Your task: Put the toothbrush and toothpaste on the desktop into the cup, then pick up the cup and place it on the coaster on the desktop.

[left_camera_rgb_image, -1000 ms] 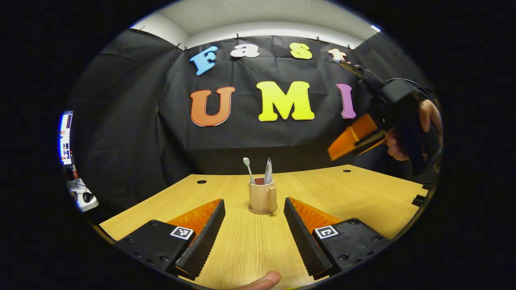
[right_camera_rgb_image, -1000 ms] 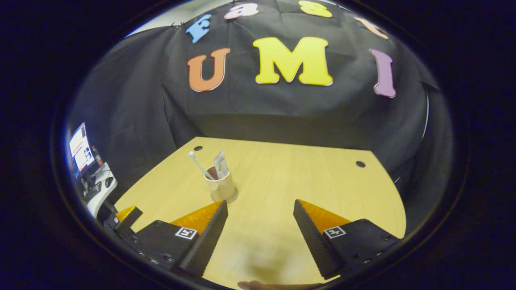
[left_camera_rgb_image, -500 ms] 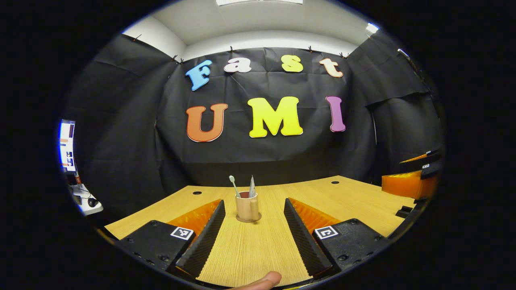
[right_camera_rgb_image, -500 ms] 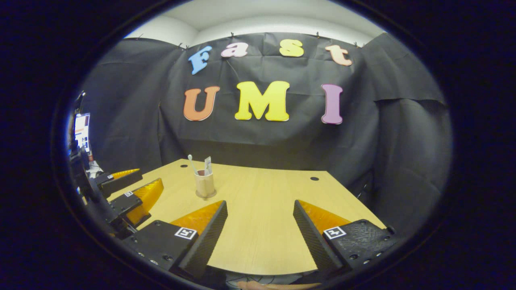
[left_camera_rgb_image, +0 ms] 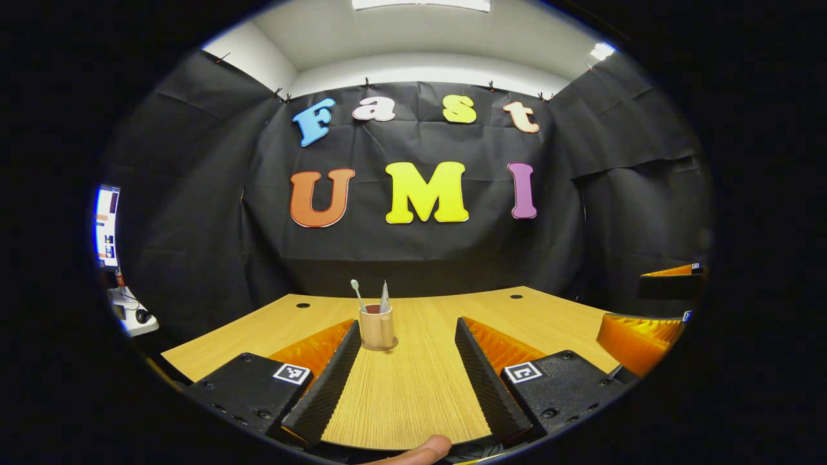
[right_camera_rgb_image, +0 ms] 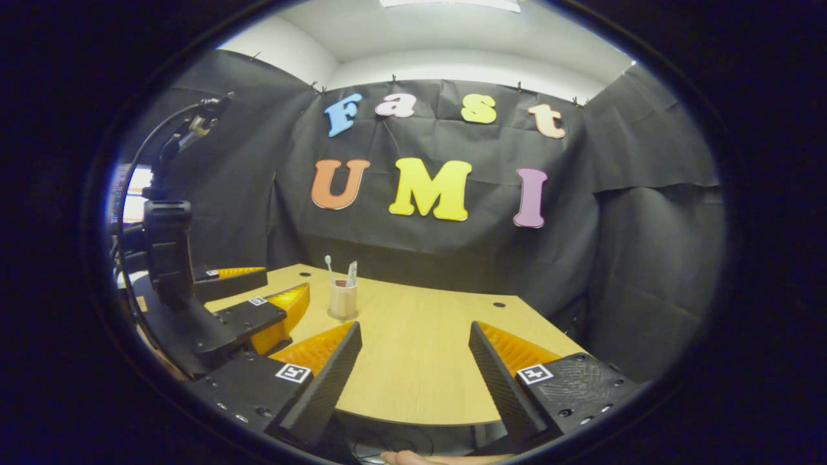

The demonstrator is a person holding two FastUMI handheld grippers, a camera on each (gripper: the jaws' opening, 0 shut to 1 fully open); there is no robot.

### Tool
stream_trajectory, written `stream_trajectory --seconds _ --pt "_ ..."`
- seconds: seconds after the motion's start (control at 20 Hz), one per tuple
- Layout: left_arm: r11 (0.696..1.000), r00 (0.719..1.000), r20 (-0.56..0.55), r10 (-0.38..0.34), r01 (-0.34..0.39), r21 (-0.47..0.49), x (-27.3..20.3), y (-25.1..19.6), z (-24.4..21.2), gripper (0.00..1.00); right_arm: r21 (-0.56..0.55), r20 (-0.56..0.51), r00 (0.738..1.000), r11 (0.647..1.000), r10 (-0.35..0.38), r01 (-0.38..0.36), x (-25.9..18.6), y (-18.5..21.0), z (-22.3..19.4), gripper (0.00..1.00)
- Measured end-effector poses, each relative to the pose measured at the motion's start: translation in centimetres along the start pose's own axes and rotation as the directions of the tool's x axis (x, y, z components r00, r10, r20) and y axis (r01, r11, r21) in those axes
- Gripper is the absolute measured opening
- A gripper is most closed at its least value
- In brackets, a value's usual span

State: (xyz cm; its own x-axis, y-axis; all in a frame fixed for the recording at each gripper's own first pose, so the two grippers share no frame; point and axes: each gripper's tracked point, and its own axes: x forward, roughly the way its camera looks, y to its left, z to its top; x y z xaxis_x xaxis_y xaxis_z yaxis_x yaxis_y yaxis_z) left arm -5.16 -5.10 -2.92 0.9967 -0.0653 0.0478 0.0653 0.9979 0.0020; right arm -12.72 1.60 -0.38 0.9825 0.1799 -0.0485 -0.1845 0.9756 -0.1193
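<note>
Cup loaded and parked on its coaster; both grippers pulled back.

In the left gripper view the cup [left_camera_rgb_image: 377, 327] stands lower centre on the coaster [left_camera_rgb_image: 379, 347], holding the toothbrush [left_camera_rgb_image: 356, 294] and toothpaste [left_camera_rgb_image: 384, 297]. The left gripper [left_camera_rgb_image: 405, 374] and right gripper [right_camera_rgb_image: 413, 378] are both spread wide and empty. Over the last second each has drawn away from the cup, which now looks smaller; the task appears finished on the desktop [left_camera_rgb_image: 549, 323].
</note>
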Motion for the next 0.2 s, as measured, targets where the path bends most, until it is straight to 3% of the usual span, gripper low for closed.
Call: stream_trajectory --seconds 0.2 --pt "1.000 1.000 -0.015 -0.015 0.014 -0.022 -0.82 0.06 -0.49 0.93 0.038 0.038 0.998 0.998 -0.047 0.046 -0.12 -0.35 0.74 0.96"
